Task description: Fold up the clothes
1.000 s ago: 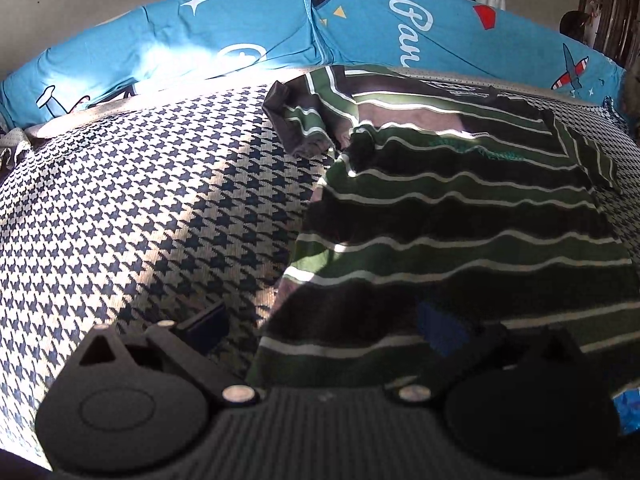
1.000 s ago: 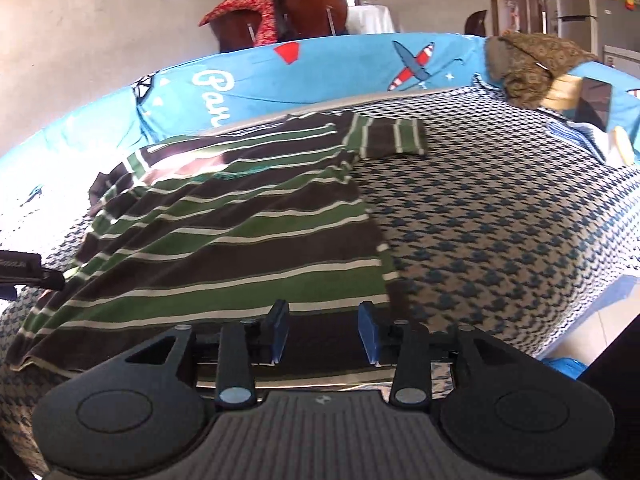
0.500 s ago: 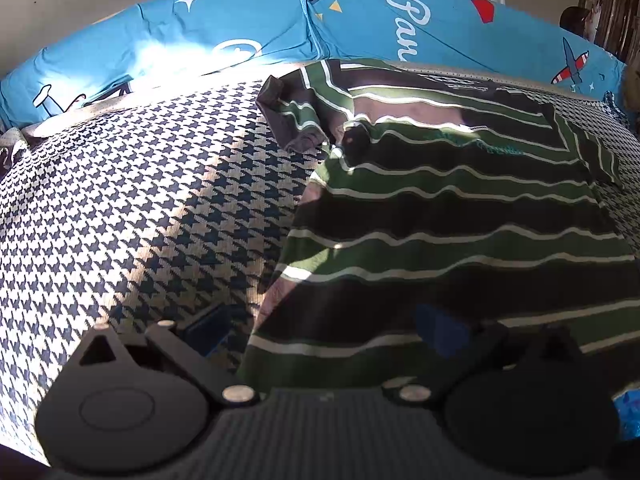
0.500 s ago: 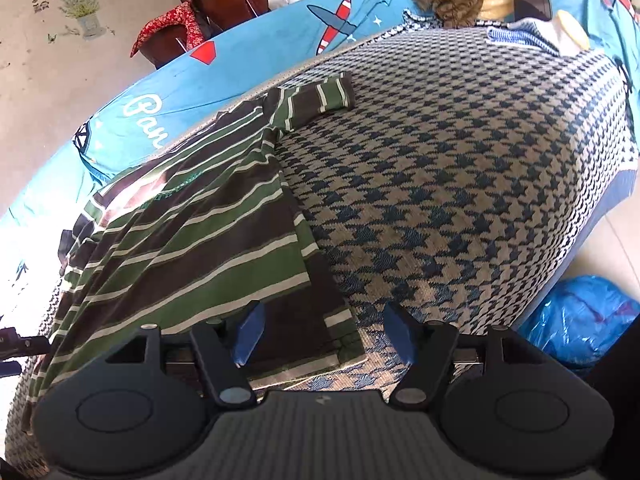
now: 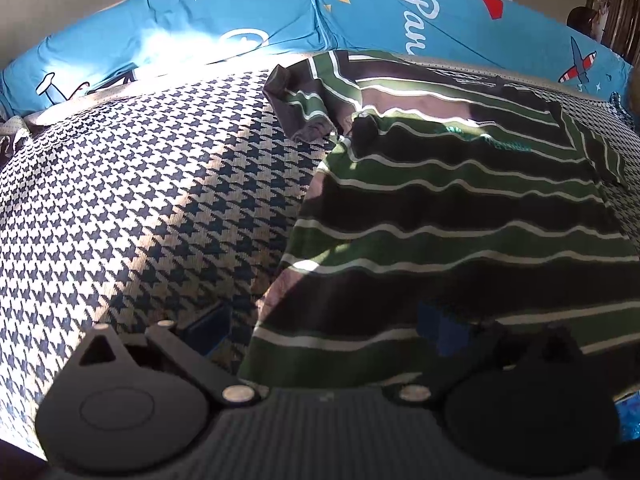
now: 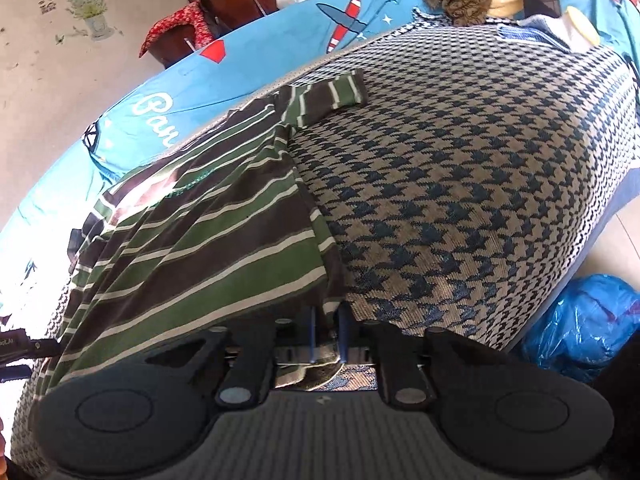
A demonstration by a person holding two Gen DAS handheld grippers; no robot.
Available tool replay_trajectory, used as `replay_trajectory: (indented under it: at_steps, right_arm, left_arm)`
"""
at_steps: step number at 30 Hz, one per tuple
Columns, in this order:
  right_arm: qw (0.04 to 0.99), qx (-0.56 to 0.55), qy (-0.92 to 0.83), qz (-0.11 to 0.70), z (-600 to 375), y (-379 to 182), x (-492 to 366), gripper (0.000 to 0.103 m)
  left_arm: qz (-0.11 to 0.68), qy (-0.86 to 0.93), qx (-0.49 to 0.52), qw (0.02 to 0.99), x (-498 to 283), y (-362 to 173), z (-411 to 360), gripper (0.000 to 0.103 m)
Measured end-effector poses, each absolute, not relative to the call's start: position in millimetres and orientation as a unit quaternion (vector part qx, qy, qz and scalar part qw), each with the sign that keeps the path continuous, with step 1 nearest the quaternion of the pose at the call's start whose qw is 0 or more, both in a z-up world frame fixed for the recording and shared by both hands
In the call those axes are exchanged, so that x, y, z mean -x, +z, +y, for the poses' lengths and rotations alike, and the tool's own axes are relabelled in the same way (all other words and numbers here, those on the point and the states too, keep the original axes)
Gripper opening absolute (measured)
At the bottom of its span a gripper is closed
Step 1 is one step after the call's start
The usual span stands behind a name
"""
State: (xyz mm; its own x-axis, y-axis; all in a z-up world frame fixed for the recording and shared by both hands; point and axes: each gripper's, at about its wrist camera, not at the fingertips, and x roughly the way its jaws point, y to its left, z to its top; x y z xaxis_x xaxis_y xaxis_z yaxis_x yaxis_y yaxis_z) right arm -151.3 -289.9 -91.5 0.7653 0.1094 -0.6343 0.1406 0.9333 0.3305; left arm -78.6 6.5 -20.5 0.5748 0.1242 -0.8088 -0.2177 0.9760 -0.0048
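Our right gripper (image 6: pixel 326 334) pinches the near hem corner of the striped shirt (image 6: pixel 208 240), which lies ahead on the houndstooth bed (image 6: pixel 460 184); our left gripper (image 5: pixel 324 328) gapes wide over its other corner.

Green-brown striped shirt (image 5: pixel 460 216) flat on bed

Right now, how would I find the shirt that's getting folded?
Look at the big bed with the blue-and-tan houndstooth cover. The striped shirt lies spread on it, near the bright blue pillows. It's the only thing with green, dark brown and thin white stripes, and the right gripper pinches its bottom corner.
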Motion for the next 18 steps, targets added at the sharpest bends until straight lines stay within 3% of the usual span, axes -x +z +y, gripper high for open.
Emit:
replay_trajectory:
  at_steps: [11,18]
  right_arm:
    - [0.935,-0.121,-0.066,0.328,-286.0,-59.2,174.4,0.007]
    - [0.924,-0.103,-0.105,0.353,-292.0,-68.0,173.9,0.006]
  left_arm:
    - [0.448,0.095,0.052,0.887,80.6,-17.3,6.3,0.103]
    - [0.447,0.091,0.047,0.888,83.3,-15.8,1.5,0.103]
